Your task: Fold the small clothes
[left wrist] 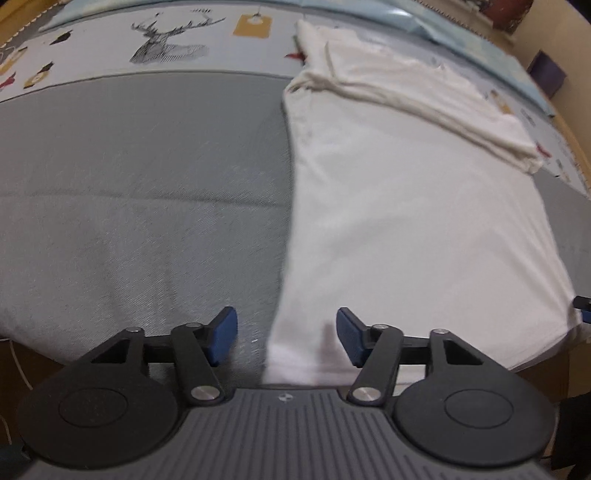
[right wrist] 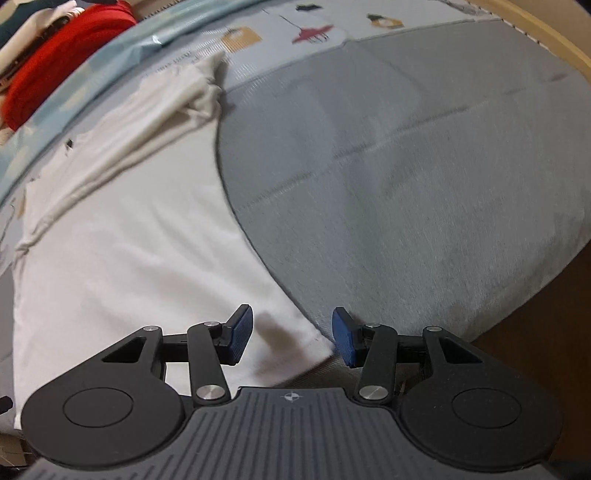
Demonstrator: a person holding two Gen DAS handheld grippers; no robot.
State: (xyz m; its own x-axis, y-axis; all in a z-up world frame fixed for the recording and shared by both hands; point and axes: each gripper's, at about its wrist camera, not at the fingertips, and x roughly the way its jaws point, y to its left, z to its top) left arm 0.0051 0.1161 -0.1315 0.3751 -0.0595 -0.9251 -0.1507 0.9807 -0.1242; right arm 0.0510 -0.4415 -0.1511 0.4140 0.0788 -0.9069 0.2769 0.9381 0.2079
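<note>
A small white garment [left wrist: 406,221] lies flat on a grey bed cover [left wrist: 147,184], with its far part folded over into a thick band [left wrist: 424,96]. My left gripper [left wrist: 286,332] hangs open above the garment's near left corner; the cloth's left edge runs between the blue pads [left wrist: 221,339], which do not press on it. In the right wrist view the same garment [right wrist: 129,258] fills the left side. My right gripper [right wrist: 291,338] stands open over its near right corner [right wrist: 314,343], with nothing gripped. A blue fingertip [left wrist: 583,306] of the right gripper shows at the left wrist view's right edge.
Past the grey cover lies a pale sheet with a deer print [left wrist: 166,40]. Red cloth [right wrist: 62,55] is piled at the far left in the right wrist view. A wooden bed frame [right wrist: 546,33] rims the far side. The bed's near edge drops to brown floor [right wrist: 535,332].
</note>
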